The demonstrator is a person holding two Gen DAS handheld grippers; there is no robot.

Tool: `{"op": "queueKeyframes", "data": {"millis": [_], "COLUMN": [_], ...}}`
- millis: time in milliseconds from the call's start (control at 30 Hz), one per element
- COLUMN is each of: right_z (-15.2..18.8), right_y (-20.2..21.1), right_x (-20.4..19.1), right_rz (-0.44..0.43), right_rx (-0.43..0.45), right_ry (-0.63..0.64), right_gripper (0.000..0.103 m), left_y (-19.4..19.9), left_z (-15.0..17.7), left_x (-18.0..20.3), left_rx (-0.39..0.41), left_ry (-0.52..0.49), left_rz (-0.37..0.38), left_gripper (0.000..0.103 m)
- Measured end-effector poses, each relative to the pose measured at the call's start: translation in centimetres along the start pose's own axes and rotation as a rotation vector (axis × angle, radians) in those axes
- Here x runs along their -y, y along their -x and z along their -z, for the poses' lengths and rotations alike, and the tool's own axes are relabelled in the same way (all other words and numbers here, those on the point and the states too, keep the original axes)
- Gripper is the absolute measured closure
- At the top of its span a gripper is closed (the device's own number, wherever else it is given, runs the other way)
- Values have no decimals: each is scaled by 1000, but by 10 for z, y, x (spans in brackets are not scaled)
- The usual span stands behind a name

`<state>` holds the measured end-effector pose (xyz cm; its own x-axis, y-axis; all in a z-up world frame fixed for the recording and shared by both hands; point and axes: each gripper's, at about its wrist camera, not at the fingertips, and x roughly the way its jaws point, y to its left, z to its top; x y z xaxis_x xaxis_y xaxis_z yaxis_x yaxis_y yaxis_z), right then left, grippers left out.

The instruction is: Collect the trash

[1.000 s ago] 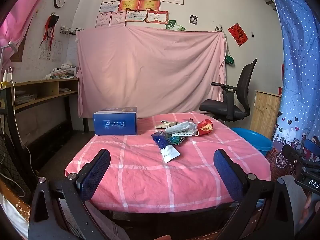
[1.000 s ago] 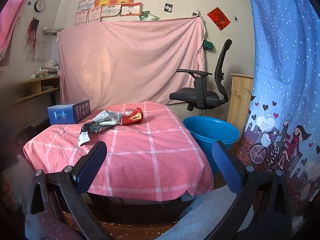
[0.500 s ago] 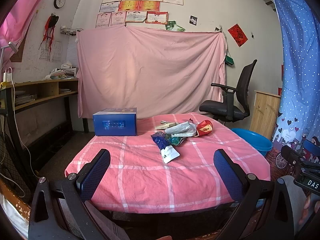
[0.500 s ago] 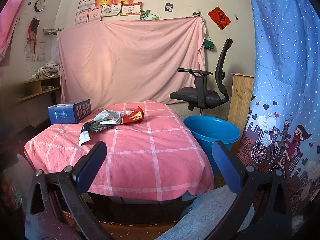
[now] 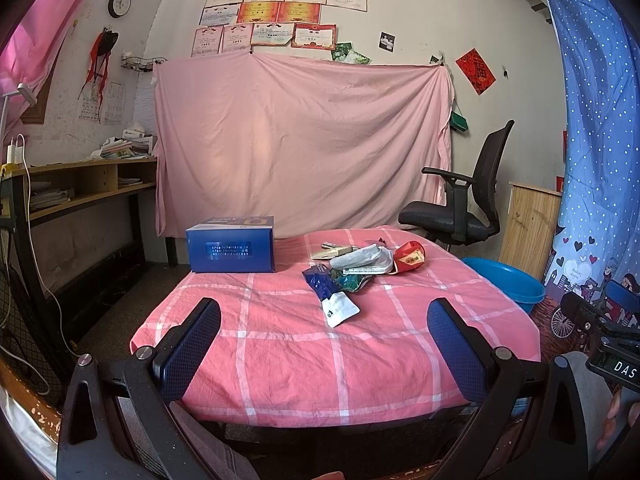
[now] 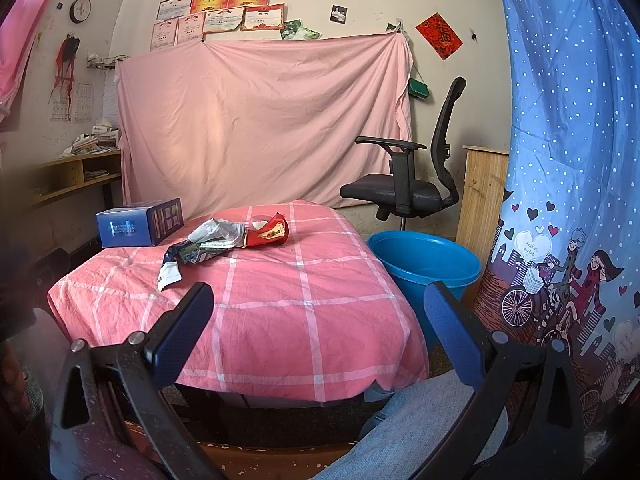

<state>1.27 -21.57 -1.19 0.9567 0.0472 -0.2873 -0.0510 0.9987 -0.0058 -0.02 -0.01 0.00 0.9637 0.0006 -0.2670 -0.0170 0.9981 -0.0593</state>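
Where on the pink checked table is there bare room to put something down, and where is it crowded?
The near half of the table is bare cloth, from the white wrapper to the front edge. So is the right side toward the blue basin. Crowded: the wrapper pile at the far centre, with the blue box at the far left corner.

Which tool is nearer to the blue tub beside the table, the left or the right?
The right. The right tool has the blue tub just ahead, slightly to its right. The left tool faces the table's middle, with the tub far off to its right.
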Motion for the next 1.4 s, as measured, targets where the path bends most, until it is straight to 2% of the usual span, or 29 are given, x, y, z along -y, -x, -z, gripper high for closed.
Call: {"op": "queueKeyframes", "data": {"millis": [1400], "right_z": [0], "right_y": [0], "right_x": [2], "right_rz": [0], "right_rx": [-5], "right_ry": [3], "right_gripper": [0], "left_y": [0], "left_z": [0], "left_x": [0], "left_rx": [4], "left_ry": [0], "left_rz": [0], "left_gripper": [2]}}
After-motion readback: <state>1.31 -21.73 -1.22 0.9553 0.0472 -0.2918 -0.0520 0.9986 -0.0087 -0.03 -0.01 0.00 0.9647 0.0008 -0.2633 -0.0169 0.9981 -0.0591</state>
